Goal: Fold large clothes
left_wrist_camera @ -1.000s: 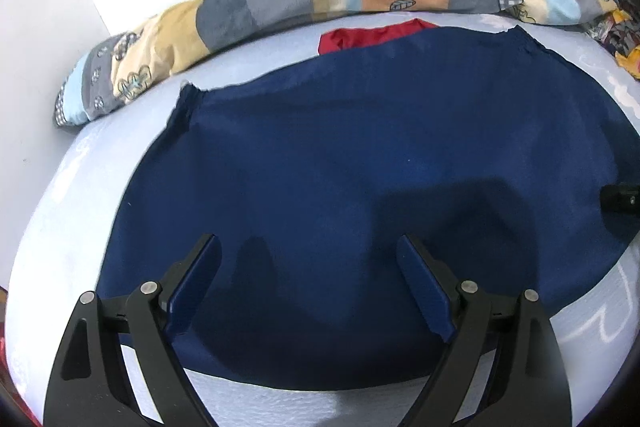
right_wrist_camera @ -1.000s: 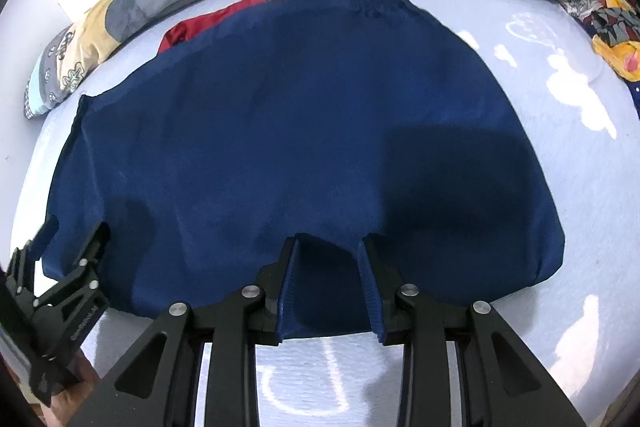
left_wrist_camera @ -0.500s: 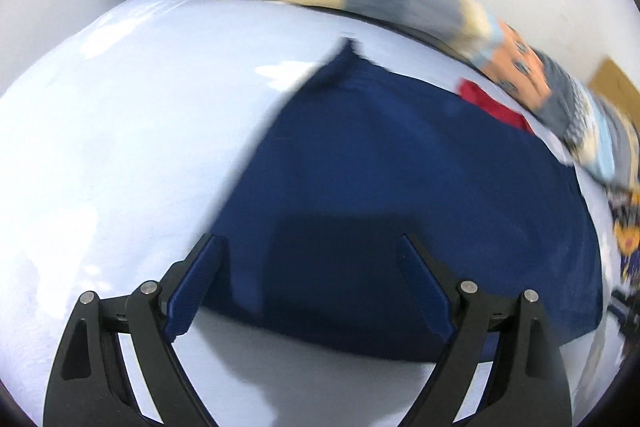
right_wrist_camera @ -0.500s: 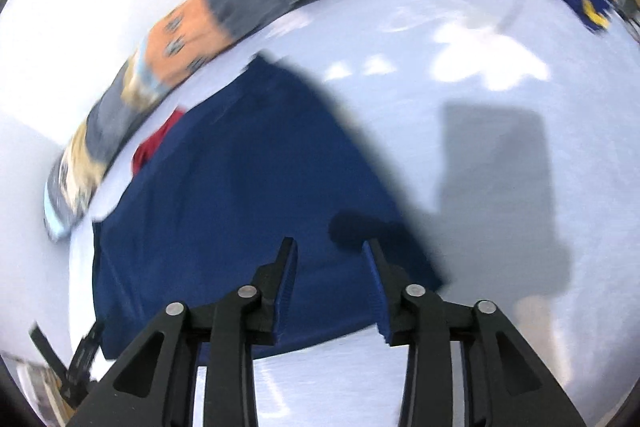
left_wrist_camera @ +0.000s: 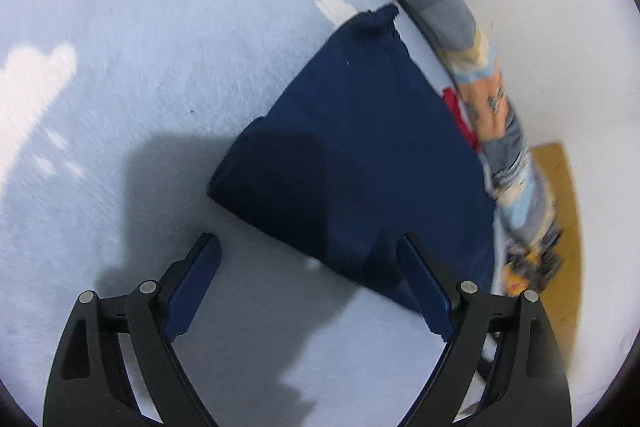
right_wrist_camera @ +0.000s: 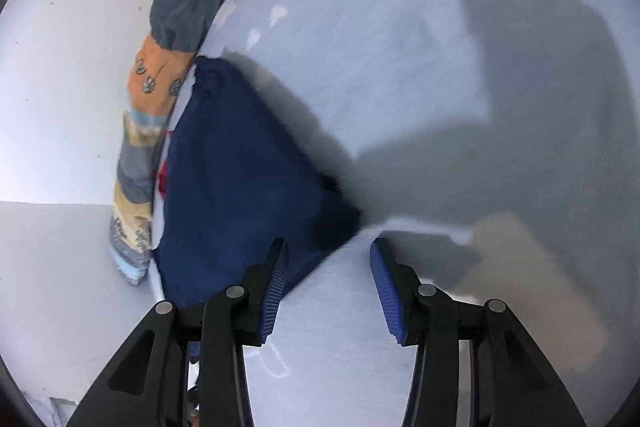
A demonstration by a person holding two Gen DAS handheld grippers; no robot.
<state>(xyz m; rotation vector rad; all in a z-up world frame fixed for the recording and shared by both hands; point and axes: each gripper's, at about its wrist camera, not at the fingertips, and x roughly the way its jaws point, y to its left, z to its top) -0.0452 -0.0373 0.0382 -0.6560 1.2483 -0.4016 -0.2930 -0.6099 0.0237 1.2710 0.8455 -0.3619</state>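
Bedroom: cloud-print bedsheet (left_wrist_camera: 160, 67), patchwork bolster (right_wrist_camera: 160, 75).

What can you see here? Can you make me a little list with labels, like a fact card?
place: a pale blue bed sheet with white cloud shapes
main thing: a dark blue garment lying flat on the sheet
behind it: a long patchwork bolster along the white wall
peeking out: a bit of red cloth between garment and bolster
left gripper: fingers wide open, empty, at one lower corner
right gripper: fingers have just been opening, nothing between them, at the other corner
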